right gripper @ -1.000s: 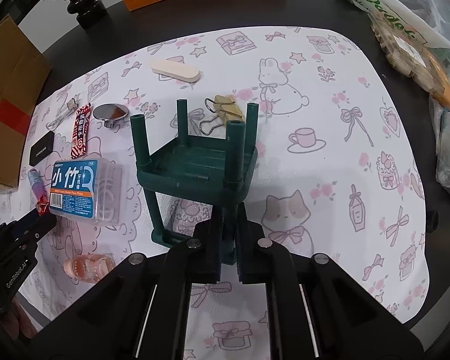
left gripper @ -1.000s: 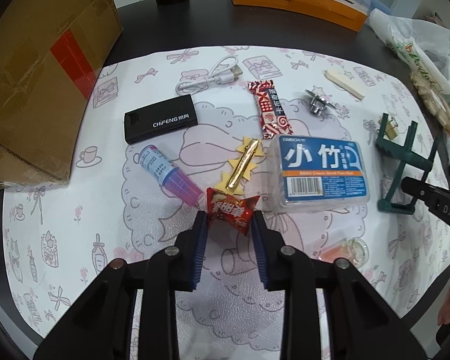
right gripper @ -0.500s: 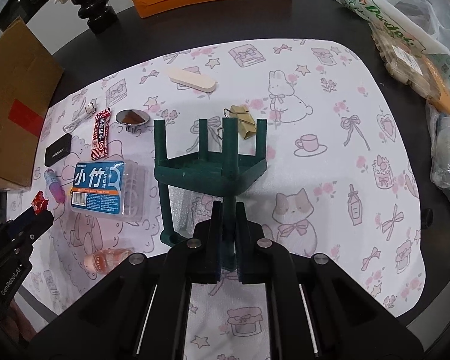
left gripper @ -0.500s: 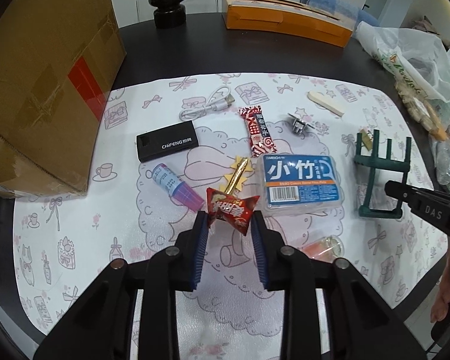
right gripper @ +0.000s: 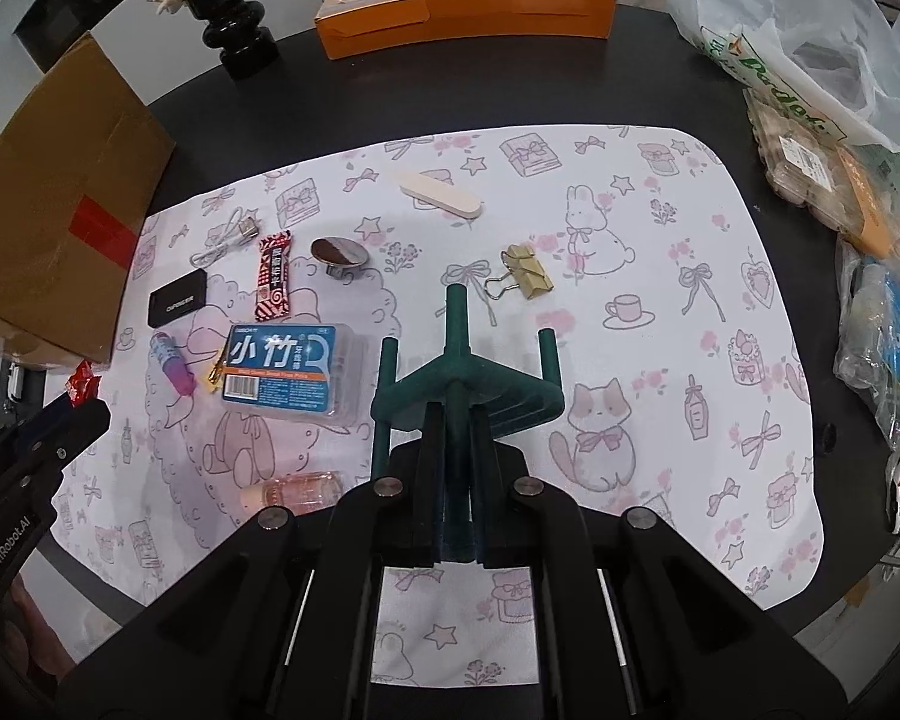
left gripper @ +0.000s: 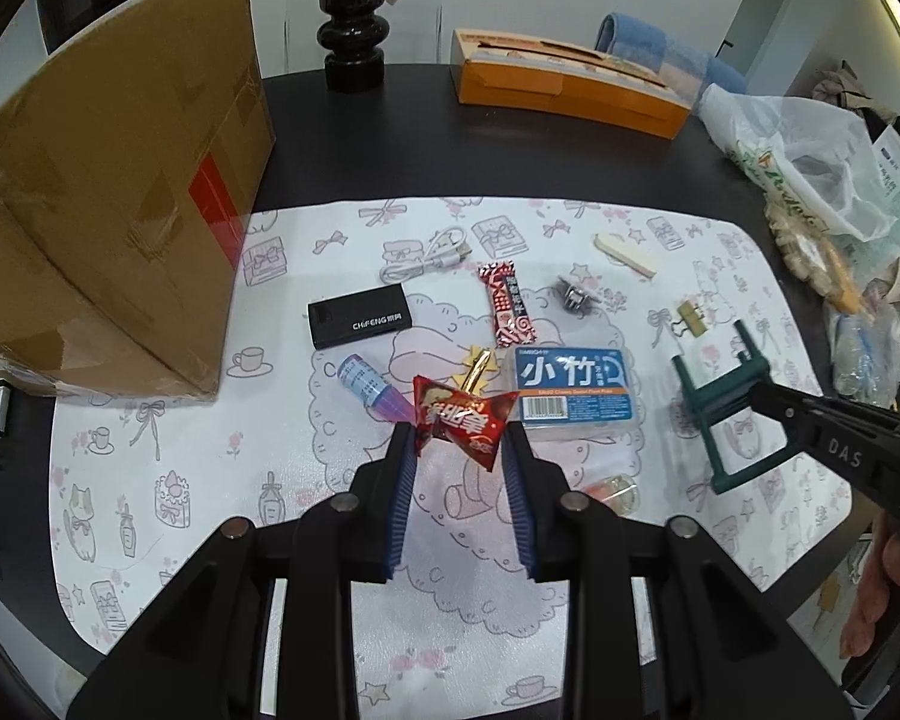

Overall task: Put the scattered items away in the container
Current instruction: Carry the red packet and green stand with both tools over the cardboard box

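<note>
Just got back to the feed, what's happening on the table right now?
A person is working both grippers at once. The left gripper is shut on a red candy wrapper and holds it above the patterned mat. The right gripper is shut on one leg of a small green stool, also off the mat. The cardboard box sits at the left; the floss box, power bank and other small items lie on the mat.
</note>
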Demonstrator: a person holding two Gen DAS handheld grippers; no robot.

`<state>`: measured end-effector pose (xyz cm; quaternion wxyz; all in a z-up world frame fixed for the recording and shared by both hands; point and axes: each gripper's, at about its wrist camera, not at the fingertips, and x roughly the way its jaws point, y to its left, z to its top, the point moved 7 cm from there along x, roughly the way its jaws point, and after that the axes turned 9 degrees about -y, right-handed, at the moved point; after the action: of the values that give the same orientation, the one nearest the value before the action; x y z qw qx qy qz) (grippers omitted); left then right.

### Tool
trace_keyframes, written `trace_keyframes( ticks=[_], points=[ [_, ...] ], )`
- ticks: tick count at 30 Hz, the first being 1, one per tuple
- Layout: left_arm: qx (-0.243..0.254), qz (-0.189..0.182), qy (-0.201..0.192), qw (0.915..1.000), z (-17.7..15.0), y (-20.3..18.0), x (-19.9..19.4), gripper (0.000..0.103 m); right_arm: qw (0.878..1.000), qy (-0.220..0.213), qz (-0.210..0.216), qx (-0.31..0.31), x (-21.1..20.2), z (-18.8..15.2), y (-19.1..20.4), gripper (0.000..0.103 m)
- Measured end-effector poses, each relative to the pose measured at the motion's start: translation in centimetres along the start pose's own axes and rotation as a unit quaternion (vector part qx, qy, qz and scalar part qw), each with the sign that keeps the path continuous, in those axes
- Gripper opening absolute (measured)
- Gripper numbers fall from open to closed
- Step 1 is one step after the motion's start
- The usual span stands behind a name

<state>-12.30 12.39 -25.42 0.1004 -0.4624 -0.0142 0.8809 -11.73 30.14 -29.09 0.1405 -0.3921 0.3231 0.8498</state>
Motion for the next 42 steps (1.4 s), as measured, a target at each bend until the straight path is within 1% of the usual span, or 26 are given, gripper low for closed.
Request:
trace_keyframes(
  ticks=[6, 12, 18, 23, 31, 36, 42],
  points=[
    [0.002, -0.009, -0.007, 0.9999, 0.9, -0.4, -1.9, 0.029, 1.000, -0.007, 0.011, -0.011, -1.4, 0.2, 1.7, 0.006],
    [0.002, -0.020, -0.005, 0.9998, 1.5, -0.4, -3.7, 0.029, 0.999, -0.025, 0.021, -0.020, -4.1, 0.7, 3.6, 0.006],
    [0.004, -0.025, -0.013, 0.9996, 2.4, -0.1, -6.1, 0.029, 0.997, -0.051, 0.035, -0.037, -7.8, 1.7, 5.8, 0.006],
    [0.000, -0.026, -0.019, 0.9995, 3.3, 0.7, -8.5, 0.029, 0.996, -0.071, 0.035, -0.046, -11.0, 2.5, 7.3, 0.006],
    [-0.006, -0.023, -0.031, 0.9992, 4.2, 2.2, -12.3, 0.029, 0.994, -0.085, 0.030, -0.061, -15.4, 2.8, 9.5, 0.006],
    [-0.015, -0.025, -0.030, 0.9991, 4.1, 3.0, -13.8, 0.029, 0.993, -0.092, 0.036, -0.062, -16.9, 3.0, 10.6, 0.006],
    [-0.028, -0.022, -0.039, 0.9986, 4.8, 4.4, -14.8, 0.029, 0.991, -0.099, 0.045, -0.073, -17.7, 3.7, 12.3, 0.006]
  ],
)
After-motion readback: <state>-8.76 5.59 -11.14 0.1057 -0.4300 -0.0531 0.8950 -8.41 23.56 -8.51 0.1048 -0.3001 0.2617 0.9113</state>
